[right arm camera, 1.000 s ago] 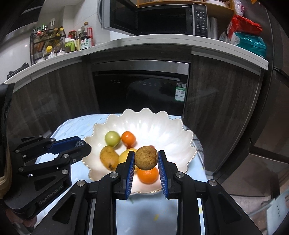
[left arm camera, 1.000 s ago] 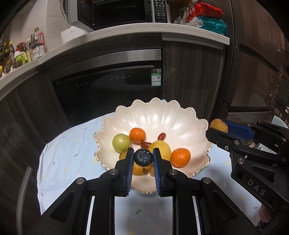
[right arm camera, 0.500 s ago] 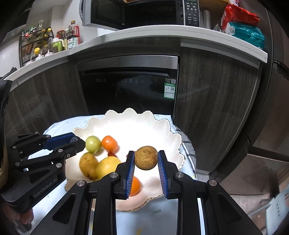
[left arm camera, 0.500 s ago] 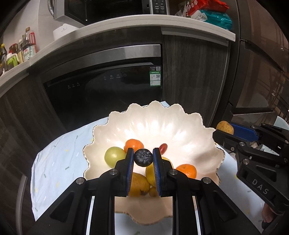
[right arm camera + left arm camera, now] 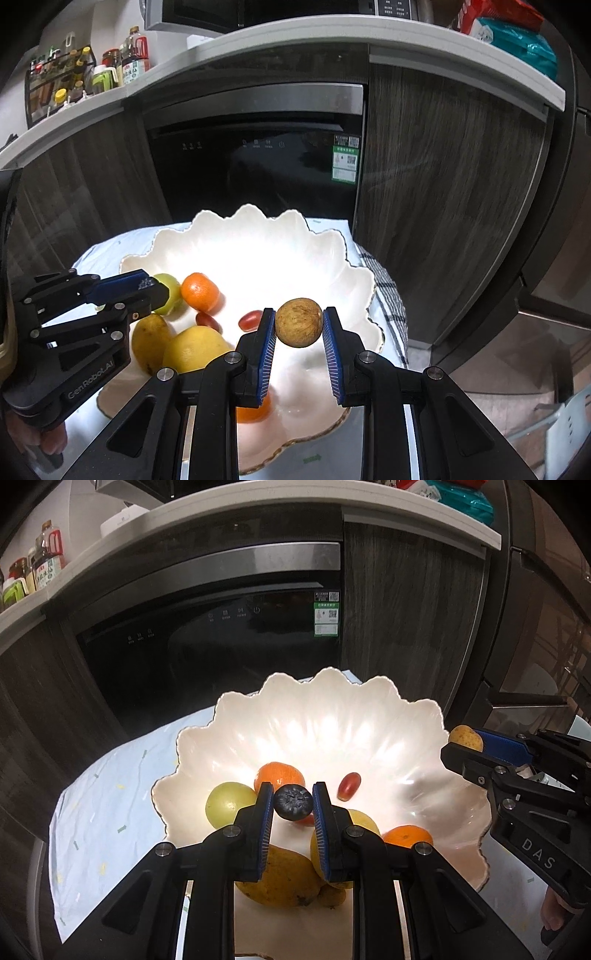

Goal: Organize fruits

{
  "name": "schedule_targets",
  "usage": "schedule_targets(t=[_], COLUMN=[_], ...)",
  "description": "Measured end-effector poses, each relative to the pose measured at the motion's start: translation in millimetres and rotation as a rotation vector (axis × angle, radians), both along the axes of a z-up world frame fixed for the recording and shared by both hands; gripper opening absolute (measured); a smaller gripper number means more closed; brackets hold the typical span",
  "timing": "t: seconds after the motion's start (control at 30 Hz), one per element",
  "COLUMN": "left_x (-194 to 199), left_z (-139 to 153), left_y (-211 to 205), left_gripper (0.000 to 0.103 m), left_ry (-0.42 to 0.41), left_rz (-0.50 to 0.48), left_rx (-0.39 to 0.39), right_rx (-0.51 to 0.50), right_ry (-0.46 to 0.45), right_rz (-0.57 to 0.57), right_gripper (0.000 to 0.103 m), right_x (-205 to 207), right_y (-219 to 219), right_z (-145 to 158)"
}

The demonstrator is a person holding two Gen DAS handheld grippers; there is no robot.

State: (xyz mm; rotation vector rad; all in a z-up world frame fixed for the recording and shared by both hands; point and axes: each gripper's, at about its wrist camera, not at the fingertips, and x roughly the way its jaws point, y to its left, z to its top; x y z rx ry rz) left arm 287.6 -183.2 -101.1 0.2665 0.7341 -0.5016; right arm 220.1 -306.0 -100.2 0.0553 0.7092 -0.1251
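Above the scalloped white bowl [image 5: 406, 716], we carry one fruit in each tool.

Our left tool [image 5: 293, 805] is nearly closed, pinching a blueberry [image 5: 293, 802] at its tips; our right tool [image 5: 298, 325] grips a round brown fruit [image 5: 298, 322], jaws only a little wider. Both hang tilted down over the bowl on the cloth-covered surface [image 5: 110, 786], likely so each piece can drop among the oranges [image 5: 279, 775], green fruit [image 5: 227, 805] and red grapes [image 5: 349, 785] inside without rolling out.
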Motion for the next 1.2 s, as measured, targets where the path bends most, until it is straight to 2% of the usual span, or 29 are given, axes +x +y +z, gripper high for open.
schedule_targets(t=[0.13,0.2,0.27,0.33,0.47,0.53,0.6,0.8,1.2], left_x=[2.2,2.4,1.1,0.4,-3.2,-5.5,-8.2,-23.1,-65.2], left_z=[-3.7,-4.1,-3.2,-2.3,2.7,5.9,9.1,22.6,56.7], left_y=[-0.6,-1.1,-0.7,-0.4,3.2,5.7,8.3,20.1,53.5], left_gripper=[0.024,0.037,0.039,0.04,0.046,0.05,0.054,0.058,0.064], left_ry=[0.014,0.014,0.011,0.009,-0.004,-0.01,-0.006,-0.023,-0.072], left_rz=[0.002,0.006,0.009,0.014,0.03,0.041,0.057,0.09,0.172], left_rx=[0.007,0.008,0.008,0.012,0.011,0.01,0.016,0.006,-0.021], right_rx=[0.008,0.008,0.004,0.002,-0.009,-0.012,-0.015,-0.019,-0.023], right_ry=[0.016,0.018,0.018,0.017,0.0,-0.009,-0.021,-0.055,-0.111], right_rz=[-0.002,-0.006,-0.005,-0.014,-0.037,-0.044,-0.044,-0.052,-0.032], right_gripper=[0.027,0.028,0.029,0.043,0.053,0.062,0.063,0.07,0.071], right_x=[3.6,3.4,3.3,2.0,-3.7,-6.1,-10.2,-24.4,-61.0], right_y=[-2.3,-2.0,-1.4,-1.5,-0.7,-0.8,1.5,9.7,34.8], right_z=[-3.7,-4.2,-3.7,-2.7,2.4,5.1,9.6,26.1,54.8])
